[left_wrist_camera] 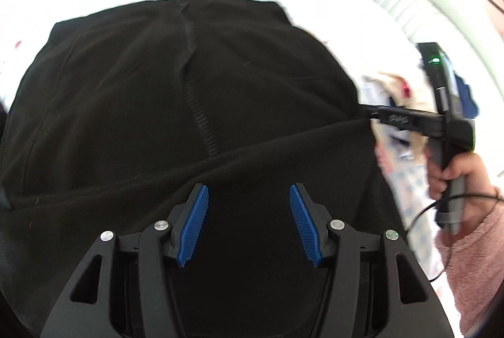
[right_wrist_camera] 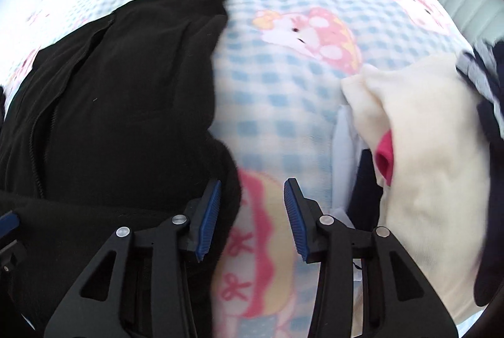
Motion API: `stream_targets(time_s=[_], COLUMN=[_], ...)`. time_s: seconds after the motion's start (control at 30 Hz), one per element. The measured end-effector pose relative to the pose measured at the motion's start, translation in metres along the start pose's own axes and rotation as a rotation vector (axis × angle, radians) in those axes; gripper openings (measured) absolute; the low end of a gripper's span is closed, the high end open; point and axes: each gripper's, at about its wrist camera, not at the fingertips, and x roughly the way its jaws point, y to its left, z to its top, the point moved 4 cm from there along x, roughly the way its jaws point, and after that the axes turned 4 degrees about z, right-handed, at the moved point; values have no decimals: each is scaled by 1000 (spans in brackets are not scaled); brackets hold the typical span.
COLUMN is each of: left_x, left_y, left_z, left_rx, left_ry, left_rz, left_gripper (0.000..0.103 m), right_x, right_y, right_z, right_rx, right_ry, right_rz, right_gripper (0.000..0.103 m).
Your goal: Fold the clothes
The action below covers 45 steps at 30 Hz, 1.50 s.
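Hovering my left gripper (left_wrist_camera: 249, 224) over the black fleece jacket (left_wrist_camera: 176, 105), I am keeping its blue pads apart on nothing. Nearest me, a fold is already lying across the jacket; the zipped body beyond is still waiting. My right gripper (right_wrist_camera: 252, 218), angled downward, is gaping at the jacket's right edge above the checked blanket (right_wrist_camera: 283, 105), clutching nothing.

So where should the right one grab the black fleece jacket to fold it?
Grip the black fleece jacket at its free right edge, coming from the bedspread side with one pad slid under: that edge lies exposed beside the right hand-held gripper.
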Motion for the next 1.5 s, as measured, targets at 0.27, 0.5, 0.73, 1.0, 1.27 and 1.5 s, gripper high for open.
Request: stream_targets(time_s=[0.27, 0.5, 0.73, 1.0, 1.27, 1.5], left_x=[-64, -111, -127, -72, -116, -116], left_y=[41, 146, 171, 159, 144, 170], left_z=[-18, -96, -129, -103, -61, -1], left_rx=[-54, -477, -590, -424, -258, -198], left_ry=[-106, -196, -277, -135, -269, -333], left_rz=[83, 217, 218, 245, 255, 330], left_gripper=[60, 60, 61, 48, 21, 28], right_x=[-27, -96, -69, -41, -66, -57], right_y=[3, 35, 65, 79, 62, 69], right_z=[-6, -71, -162, -209, -202, -211], right_rx=[48, 10, 18, -42, 93, 72], right_ry=[-105, -144, -2, 57, 41, 60], right_rz=[8, 200, 200, 76, 110, 143], right_gripper=[43, 49, 49, 58, 55, 57])
